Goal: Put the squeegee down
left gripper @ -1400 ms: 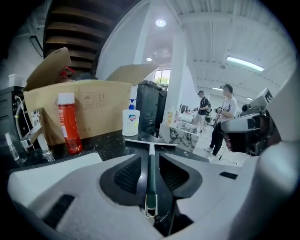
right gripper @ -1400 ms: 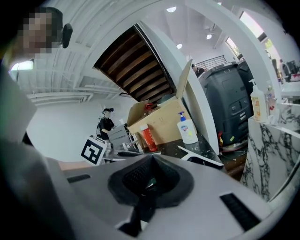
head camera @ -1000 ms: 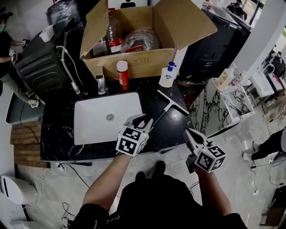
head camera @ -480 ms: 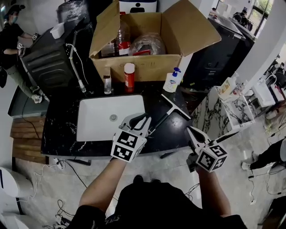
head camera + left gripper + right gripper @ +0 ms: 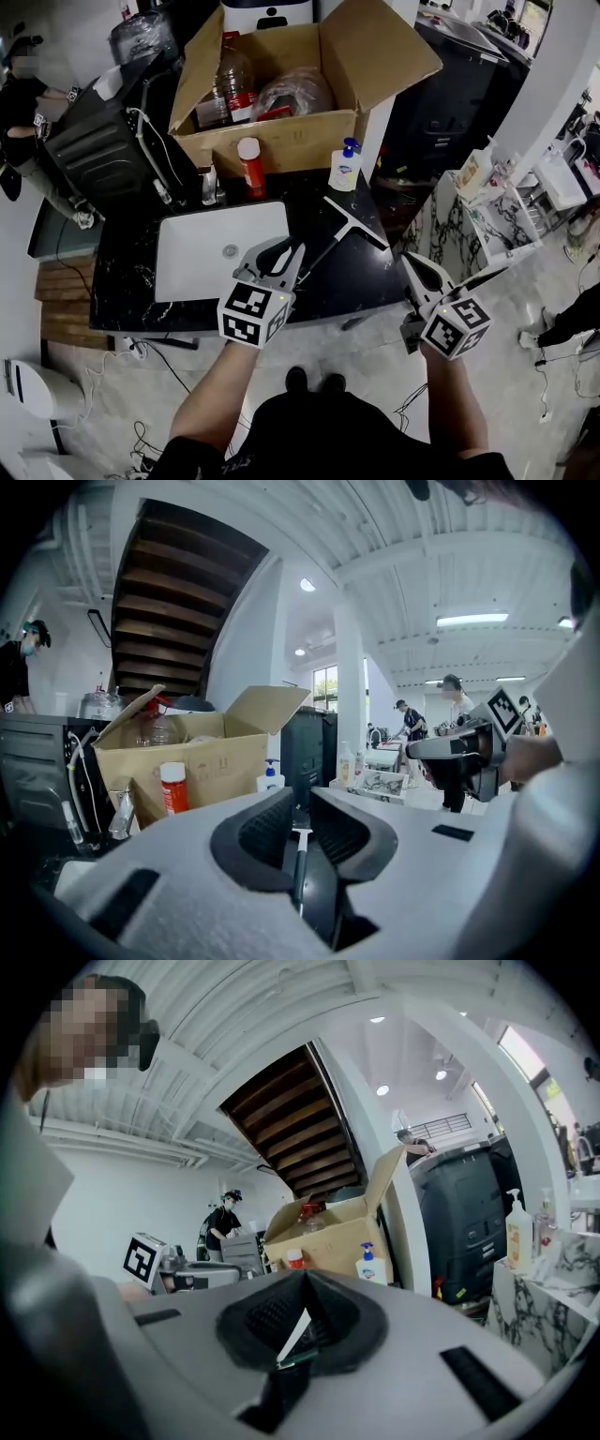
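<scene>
**Squeegee gripped in the left jaws, hanging over the counter**

The left gripper (image 5: 298,247) is pinching the thin dark handle of the black T-shaped squeegee (image 5: 354,221) between its ribbed pads. Its jaws have just been easing open a touch, yet the handle is sitting between them and looks gripped. From the jaws the handle is running straight ahead, up and to the right in the head view. The blade is lying crosswise at the far end, over the bare right part of the black white-veined stone counter (image 5: 122,281), just beside the white rectangular sink (image 5: 192,267). The squeegee seems to be hanging clear of the surface, so I judge that lowering it is what remains. The right gripper (image 5: 411,261) is clenching on a pale sliver (image 5: 294,1333) that I cannot identify. It is hovering off the counter's edge, farther from the squeegee than the left one.
</scene>
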Motion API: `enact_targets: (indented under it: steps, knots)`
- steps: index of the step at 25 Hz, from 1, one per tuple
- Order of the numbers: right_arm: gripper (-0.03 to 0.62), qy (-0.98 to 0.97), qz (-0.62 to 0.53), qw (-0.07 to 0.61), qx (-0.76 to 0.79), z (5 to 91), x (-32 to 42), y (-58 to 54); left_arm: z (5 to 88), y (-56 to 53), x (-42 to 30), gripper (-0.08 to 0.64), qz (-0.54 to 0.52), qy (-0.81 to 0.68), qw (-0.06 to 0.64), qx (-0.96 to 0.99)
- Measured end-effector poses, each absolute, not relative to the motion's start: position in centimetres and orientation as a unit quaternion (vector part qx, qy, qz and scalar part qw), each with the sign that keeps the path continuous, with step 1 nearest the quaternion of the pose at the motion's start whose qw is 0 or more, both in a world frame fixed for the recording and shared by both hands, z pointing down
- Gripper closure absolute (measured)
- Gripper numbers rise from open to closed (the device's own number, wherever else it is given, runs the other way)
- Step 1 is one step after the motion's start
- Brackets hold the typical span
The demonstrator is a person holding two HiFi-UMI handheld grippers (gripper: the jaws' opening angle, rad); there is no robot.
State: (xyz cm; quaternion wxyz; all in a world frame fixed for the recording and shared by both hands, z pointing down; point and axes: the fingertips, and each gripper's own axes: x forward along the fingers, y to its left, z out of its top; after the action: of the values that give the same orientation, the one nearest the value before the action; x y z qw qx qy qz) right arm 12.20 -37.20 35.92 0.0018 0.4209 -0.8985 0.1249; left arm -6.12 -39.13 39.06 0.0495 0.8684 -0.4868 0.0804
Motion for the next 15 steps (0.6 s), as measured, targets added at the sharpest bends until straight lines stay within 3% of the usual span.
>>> enact_targets:
  steps: [15]
  knots:
    - [0.586,-0.887,0.167,-0.004,0.431,41.6,15.9,-34.0,40.5,-37.2,-8.6,0.552,0.066,-0.546,0.074,0.832]
